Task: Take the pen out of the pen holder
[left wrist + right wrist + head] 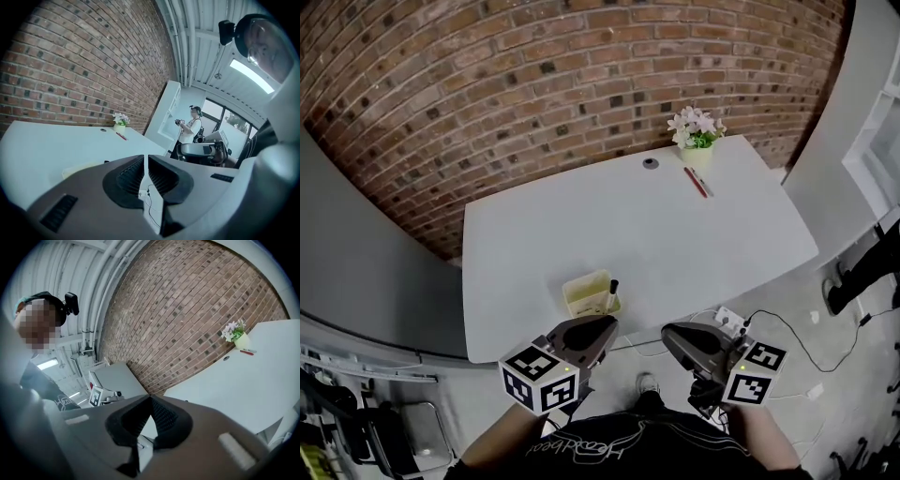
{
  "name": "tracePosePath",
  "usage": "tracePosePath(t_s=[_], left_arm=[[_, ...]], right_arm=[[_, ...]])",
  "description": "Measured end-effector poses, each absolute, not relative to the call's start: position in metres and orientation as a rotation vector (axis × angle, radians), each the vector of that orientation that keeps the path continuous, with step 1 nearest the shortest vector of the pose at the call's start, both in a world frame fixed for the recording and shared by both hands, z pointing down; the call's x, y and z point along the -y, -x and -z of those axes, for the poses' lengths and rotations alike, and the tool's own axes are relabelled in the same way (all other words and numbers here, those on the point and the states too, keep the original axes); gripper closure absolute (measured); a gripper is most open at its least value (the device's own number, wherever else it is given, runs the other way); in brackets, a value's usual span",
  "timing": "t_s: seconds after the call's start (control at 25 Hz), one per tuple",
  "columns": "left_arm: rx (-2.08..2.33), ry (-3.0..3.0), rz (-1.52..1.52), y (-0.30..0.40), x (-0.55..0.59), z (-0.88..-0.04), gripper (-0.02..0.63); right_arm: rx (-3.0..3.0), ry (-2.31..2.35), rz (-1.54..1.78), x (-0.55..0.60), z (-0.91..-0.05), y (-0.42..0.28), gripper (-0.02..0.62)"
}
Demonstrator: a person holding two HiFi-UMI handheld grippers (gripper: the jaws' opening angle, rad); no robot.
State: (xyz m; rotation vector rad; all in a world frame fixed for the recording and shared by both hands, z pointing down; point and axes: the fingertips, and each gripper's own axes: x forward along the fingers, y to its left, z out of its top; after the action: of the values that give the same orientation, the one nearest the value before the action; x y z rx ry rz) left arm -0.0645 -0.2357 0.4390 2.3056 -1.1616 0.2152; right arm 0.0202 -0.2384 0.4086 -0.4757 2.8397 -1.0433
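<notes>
Smooth white table bears 1 boxy pen holder (black pen inside).

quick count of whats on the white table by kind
pen holder: 1
pens: 3 (black pen in the holder; red pen and pale pen lying by the pot)
flower pot: 1
small round grey thing: 1
total: 6

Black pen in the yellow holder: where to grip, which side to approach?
Take the black pen by its top end, the only part showing above the yellow holder. Probably come from above: it stands near upright at the holder's right side, its lower shaft walled in.
</notes>
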Motion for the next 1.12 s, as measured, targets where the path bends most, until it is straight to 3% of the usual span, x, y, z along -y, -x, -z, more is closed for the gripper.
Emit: tracePosePath(t_s=[0.84, 1.12], left_arm=[[1.438, -2.089, -0.602, 0.094, 0.313, -0.531, 0.482], [1.47, -2.017, -0.68, 0.095, 0.323, -0.553, 0.482]], right_arm=[[-2.846, 0.345, 1.242, 0.308, -0.449, -0.027, 0.592], [-2.854, 0.307, 1.284, 0.319, -0.461, -0.028, 0.592]])
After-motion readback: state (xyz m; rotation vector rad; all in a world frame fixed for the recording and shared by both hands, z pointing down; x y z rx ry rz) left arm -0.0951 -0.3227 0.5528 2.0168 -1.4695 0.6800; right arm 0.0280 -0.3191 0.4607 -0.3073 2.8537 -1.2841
